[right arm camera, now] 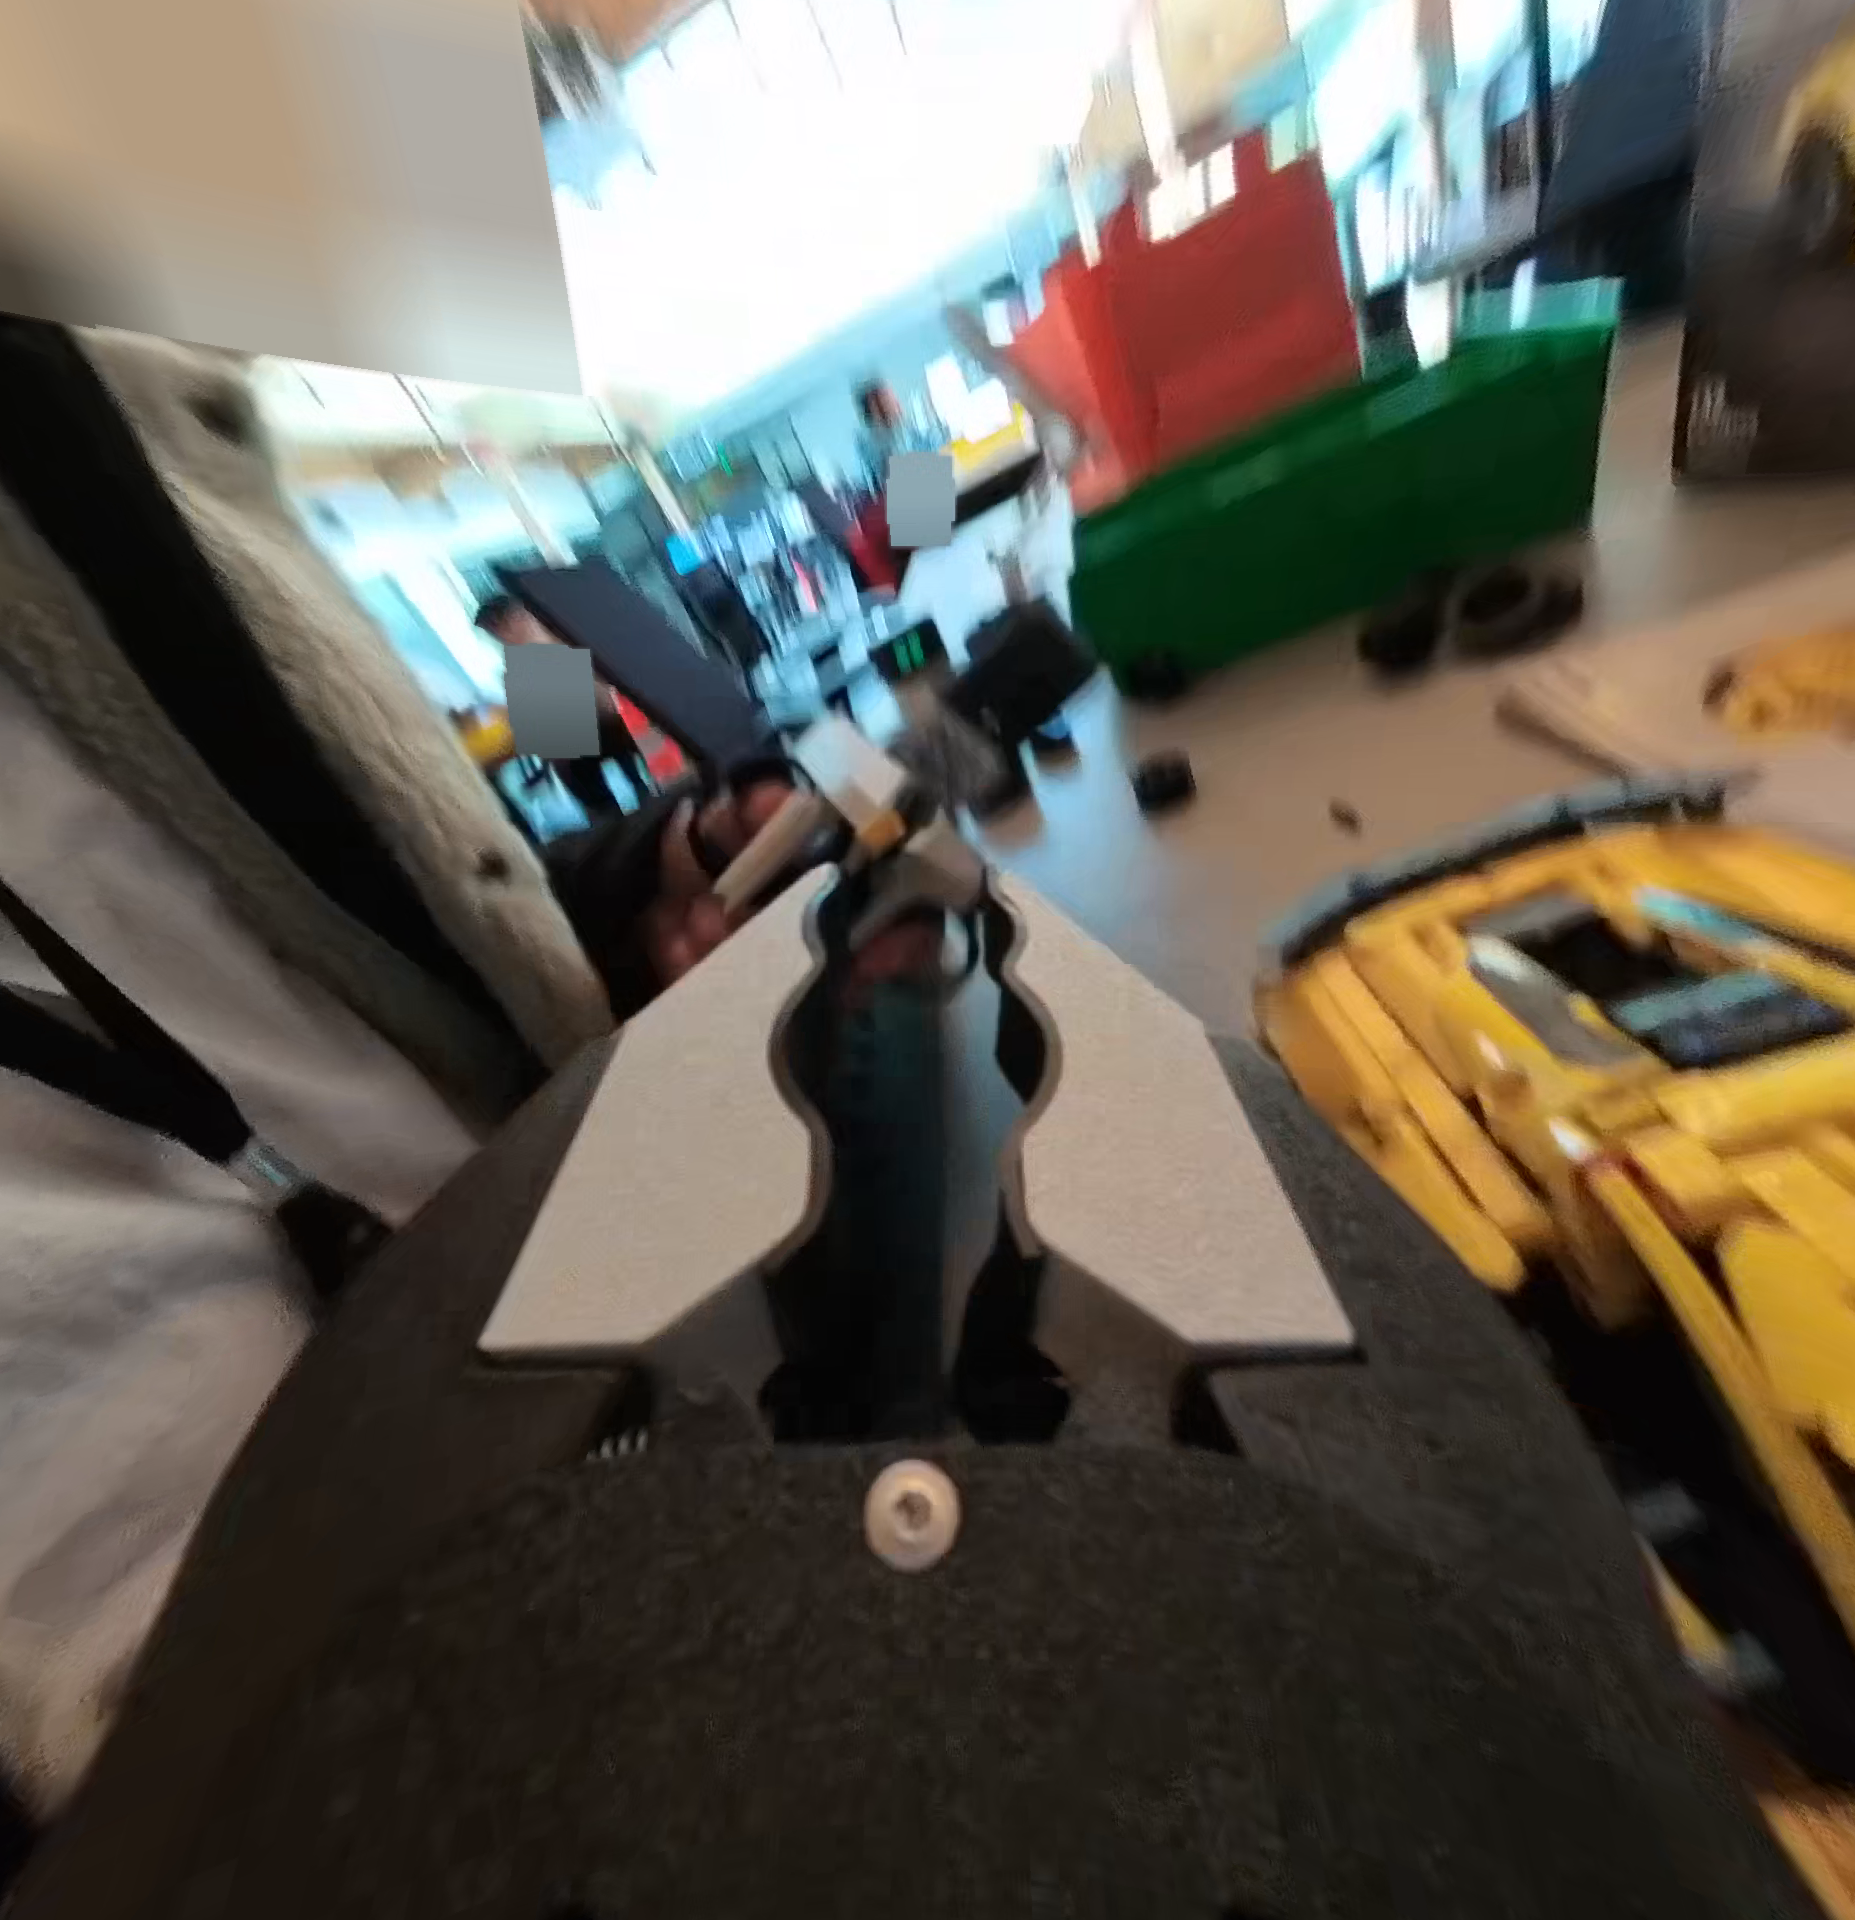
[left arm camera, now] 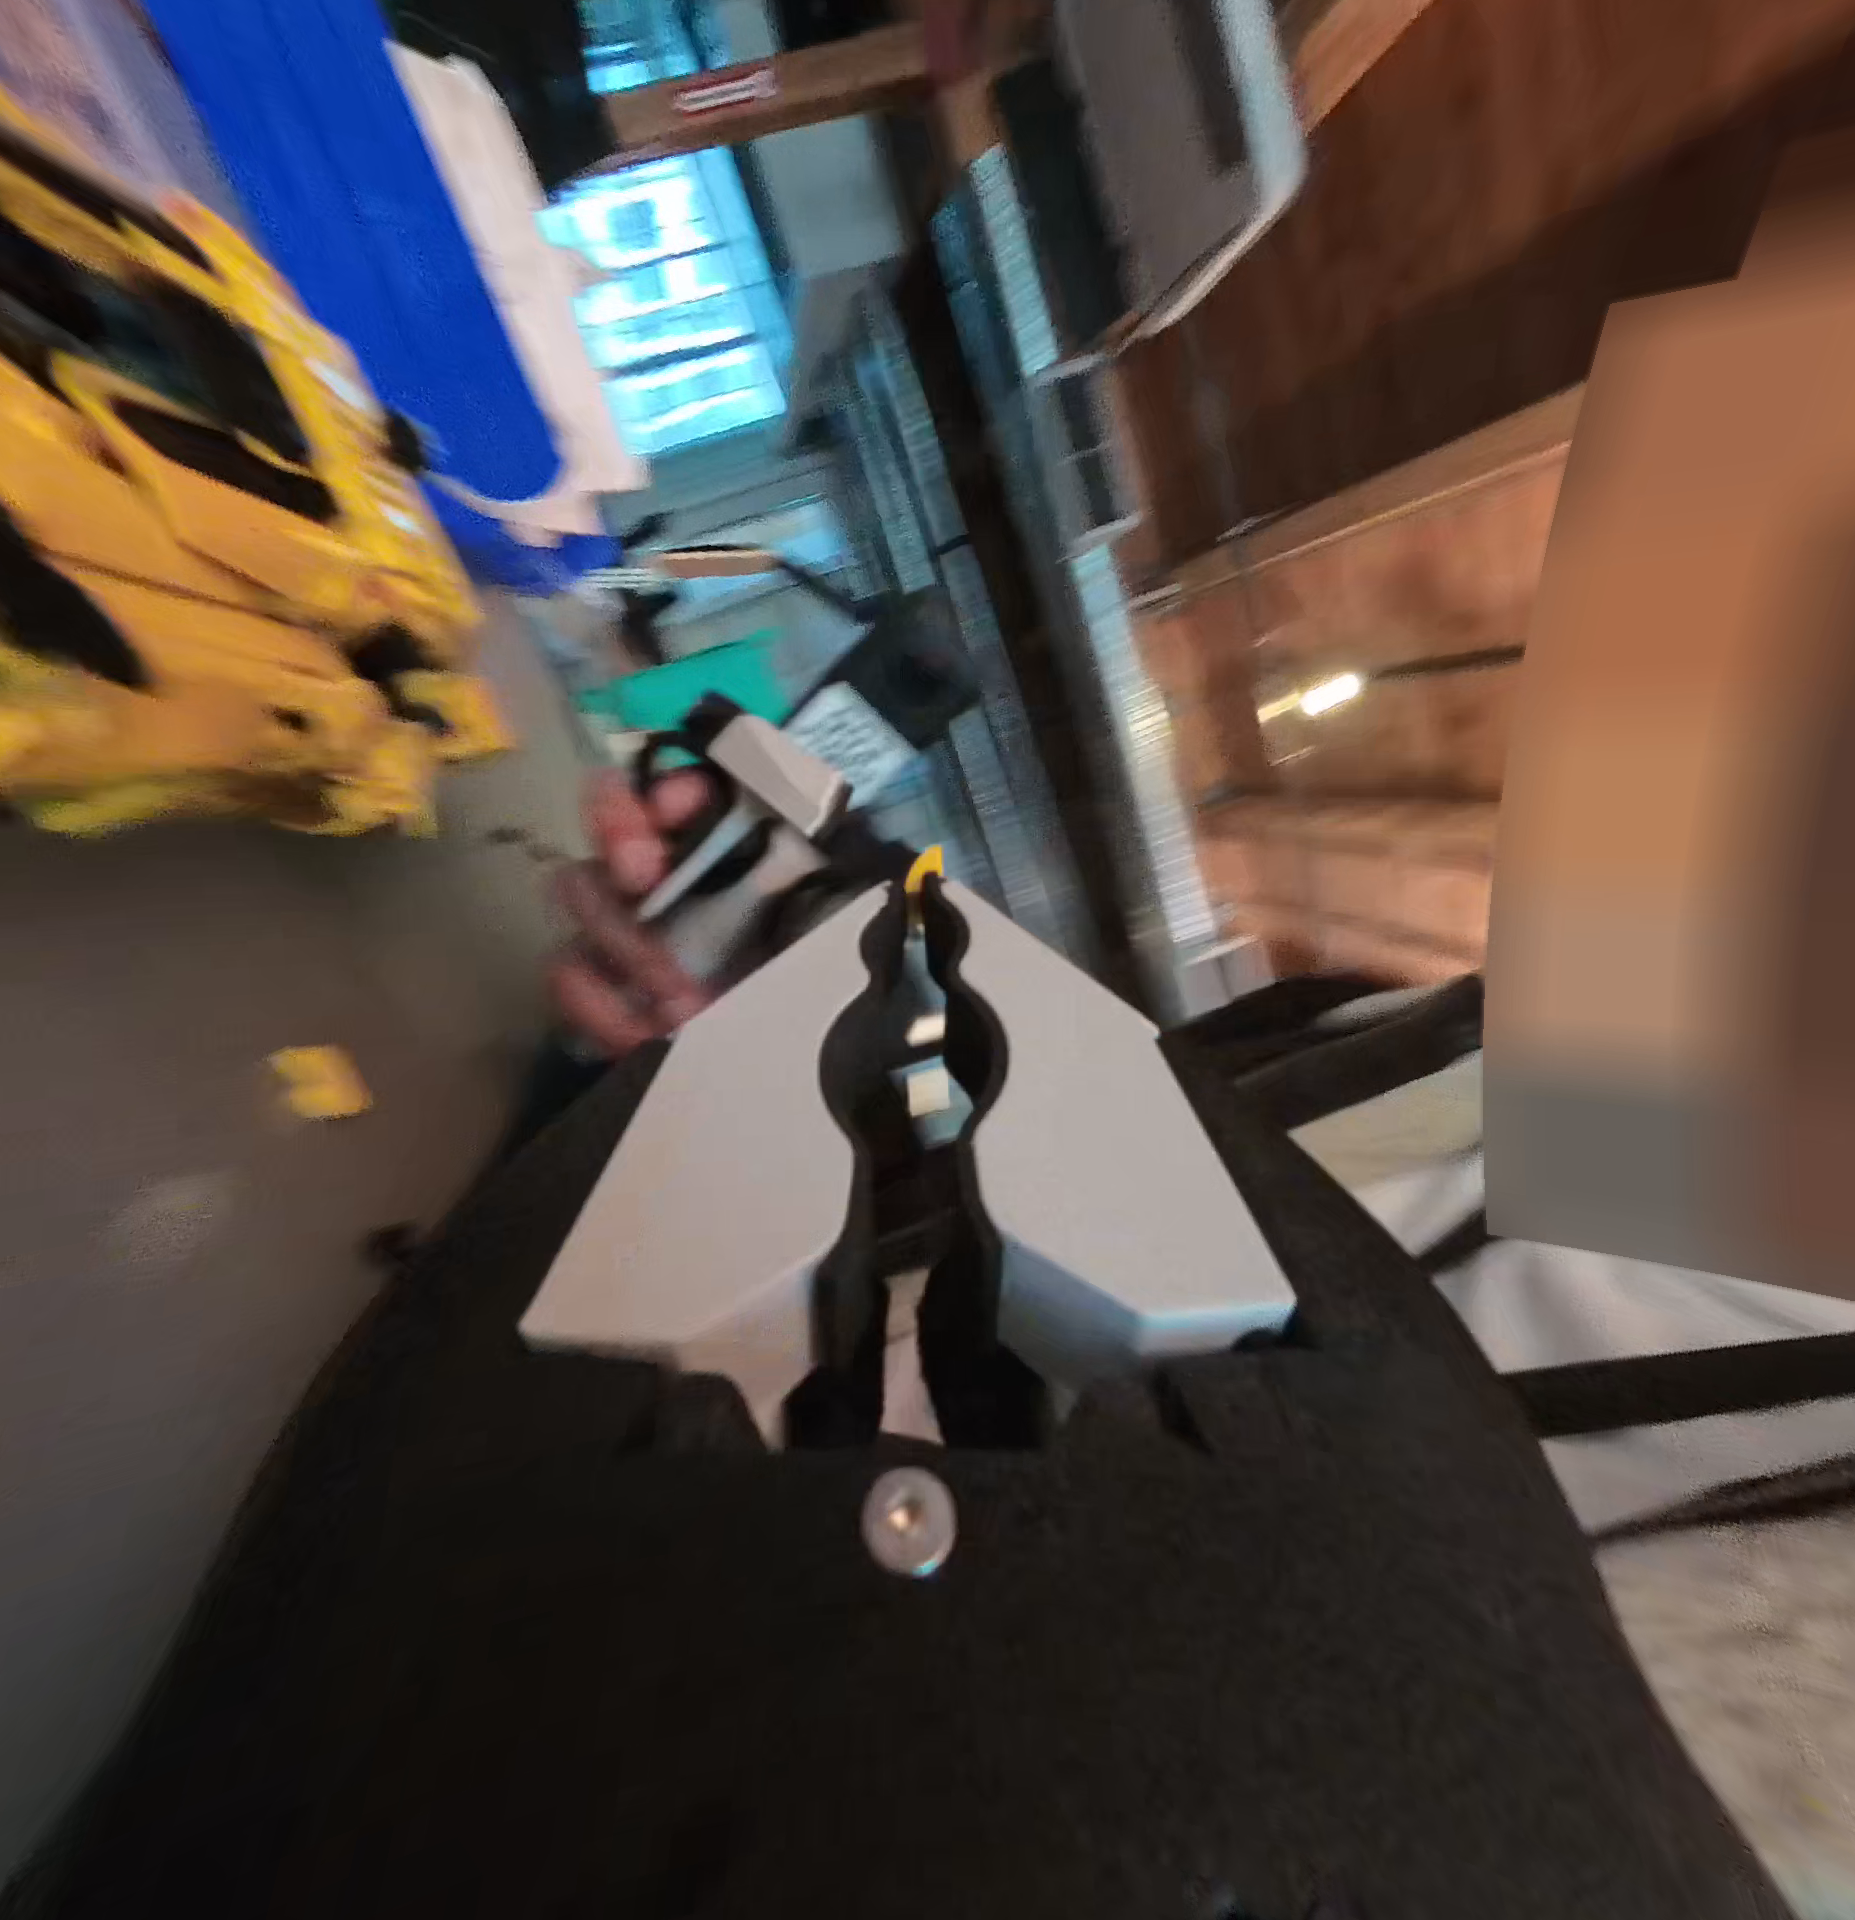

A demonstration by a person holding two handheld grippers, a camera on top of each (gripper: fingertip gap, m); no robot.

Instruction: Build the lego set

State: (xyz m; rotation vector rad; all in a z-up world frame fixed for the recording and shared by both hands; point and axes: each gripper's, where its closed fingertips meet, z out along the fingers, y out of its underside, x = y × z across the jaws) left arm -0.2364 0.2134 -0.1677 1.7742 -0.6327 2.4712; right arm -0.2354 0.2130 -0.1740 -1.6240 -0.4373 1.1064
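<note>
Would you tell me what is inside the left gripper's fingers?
The left gripper is shut on a small yellow piece; only its tip shows past the fingertips. The rest is covered by the fingers, so its shape cannot be told.

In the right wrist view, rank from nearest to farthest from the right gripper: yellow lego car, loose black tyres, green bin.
From the right gripper:
1. Yellow lego car, close on its right.
2. Loose black tyres, farther back right on the table.
3. Green bin, just behind them.
</note>
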